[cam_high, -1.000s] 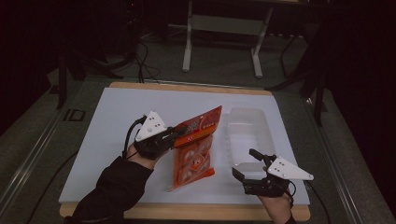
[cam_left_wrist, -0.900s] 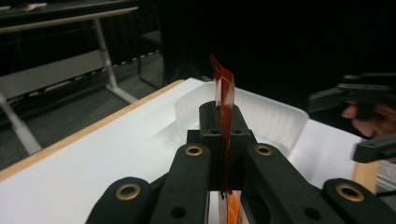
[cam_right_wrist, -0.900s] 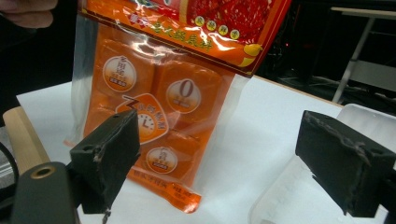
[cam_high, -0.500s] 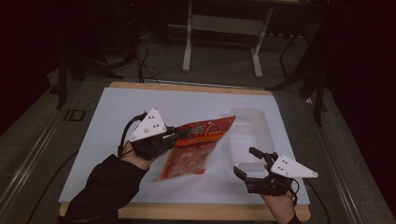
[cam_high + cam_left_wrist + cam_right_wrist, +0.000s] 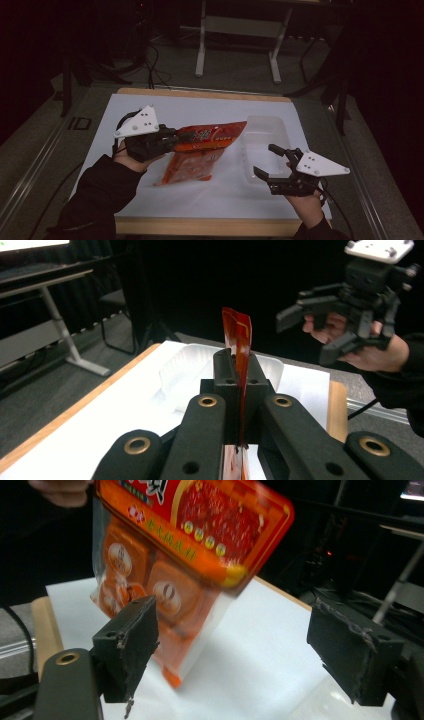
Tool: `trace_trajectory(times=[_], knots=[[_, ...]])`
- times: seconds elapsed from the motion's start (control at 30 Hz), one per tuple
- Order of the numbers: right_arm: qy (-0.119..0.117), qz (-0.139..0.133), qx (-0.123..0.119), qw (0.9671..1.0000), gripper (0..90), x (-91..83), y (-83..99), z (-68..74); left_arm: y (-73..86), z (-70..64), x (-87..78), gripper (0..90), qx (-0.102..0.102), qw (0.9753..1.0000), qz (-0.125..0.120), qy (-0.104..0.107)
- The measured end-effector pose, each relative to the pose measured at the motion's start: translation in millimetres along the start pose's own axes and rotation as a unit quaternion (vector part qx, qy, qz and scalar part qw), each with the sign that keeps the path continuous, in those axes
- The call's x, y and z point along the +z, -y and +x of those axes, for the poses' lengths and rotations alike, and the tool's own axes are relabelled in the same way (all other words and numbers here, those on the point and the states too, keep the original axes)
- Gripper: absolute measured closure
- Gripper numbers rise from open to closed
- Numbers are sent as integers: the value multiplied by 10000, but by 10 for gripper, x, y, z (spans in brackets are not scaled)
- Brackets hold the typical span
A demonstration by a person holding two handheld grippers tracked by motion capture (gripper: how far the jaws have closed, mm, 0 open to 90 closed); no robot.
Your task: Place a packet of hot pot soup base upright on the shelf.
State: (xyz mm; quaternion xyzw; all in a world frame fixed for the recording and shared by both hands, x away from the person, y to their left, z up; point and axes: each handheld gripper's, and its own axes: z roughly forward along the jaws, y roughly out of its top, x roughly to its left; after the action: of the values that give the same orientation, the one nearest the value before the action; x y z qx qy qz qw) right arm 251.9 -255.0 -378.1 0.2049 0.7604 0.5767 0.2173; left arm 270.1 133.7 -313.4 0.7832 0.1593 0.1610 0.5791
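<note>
Gripping the orange snack packet [image 5: 202,150] by its upper sealed edge, the left gripper [image 5: 172,140] had its jaws shut tight on the foil, as the left gripper view showed the thin red-orange edge [image 5: 238,340] standing up between them. Compared with one second before, the packet had changed much: then it lay almost flat on the white table mat [image 5: 150,200], and half a second later it was already tilted. Now most of it hung in the air, turned sideways, with its top corner pointing toward the clear plastic tray [image 5: 265,145] and only its lower corner seeming to touch the mat. The right gripper [image 5: 272,162] had stayed in nearly the same place, near the front edge of the tray, with its jaws wide apart and nothing between them. In the right gripper view the packet [image 5: 190,545] hung just in front of these open jaws, close but apart from them. This lifting probably meant that the packet was on its way to the tray, or to be passed to the other hand; which of the two could not be told. The hold on the thin edge looked firm, though the packet could swing.
</note>
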Motion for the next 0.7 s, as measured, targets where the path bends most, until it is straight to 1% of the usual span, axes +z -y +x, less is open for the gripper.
trace_trajectory(times=[0.03,0.07,0.1,0.13,0.17,0.2,0.23,0.27,0.3,0.37,0.4,0.43,0.5,0.57,0.6,0.63,0.7], knots=[[-35,16,-13,10000,205,11,-33,-23,-8,-9,-9,900,40,10000,-36,14],[-3,-10,-41,10000,206,14,-62,-38,-18,-8,-20,900,57,9999,-63,134],[-68,-47,-56,10000,206,21,-89,-66,-28,-19,-34,900,95,9997,-130,162],[-72,-29,-15,10000,206,30,-125,-92,-38,-21,-39,900,84,9997,-150,183],[-67,-64,-16,10000,209,35,-143,-108,-50,-22,-49,900,111,9994,-172,268],[-133,-76,14,9999,213,41,-168,-129,-60,-31,-60,900,156,9993,-213,276],[-139,-95,10,9999,213,49,-192,-145,-73,-35,-66,900,152,9992,-213,310],[-137,-123,-5,9998,213,53,-213,-155,-83,-42,-73,900,211,9990,-230,333],[-213,-136,25,9997,213,59,-234,-165,-92,-50,-80,900,218,9987,-260,385],[-249,-163,24,9996,213,76,-264,-178,-104,-65,-87,900,299,9982,-283,447],[-288,-143,20,9995,213,97,-278,-183,-107,-67,-89,900,285,9980,-291,490],[-272,-124,-16,9996,213,109,-283,-184,-109,-70,-90,900,290,9979,-302,491],[-421,-111,25,9990,213,146,-288,-184,-112,-72,-91,900,301,9973,-343,577],[-518,-86,30,9986,214,184,-293,-165,-113,-76,-87,900,295,9969,-360,630],[-639,-91,74,9979,218,207,-295,-160,-114,-82,-85,900,306,9969,-370,628],[-706,-89,74,9974,221,227,-297,-151,-117,-83,-79,900,310,9966,-366,669],[-832,-9,50,9965,239,274,-309,-135,-119,-93,-67,900,312,9964,-376,687]])
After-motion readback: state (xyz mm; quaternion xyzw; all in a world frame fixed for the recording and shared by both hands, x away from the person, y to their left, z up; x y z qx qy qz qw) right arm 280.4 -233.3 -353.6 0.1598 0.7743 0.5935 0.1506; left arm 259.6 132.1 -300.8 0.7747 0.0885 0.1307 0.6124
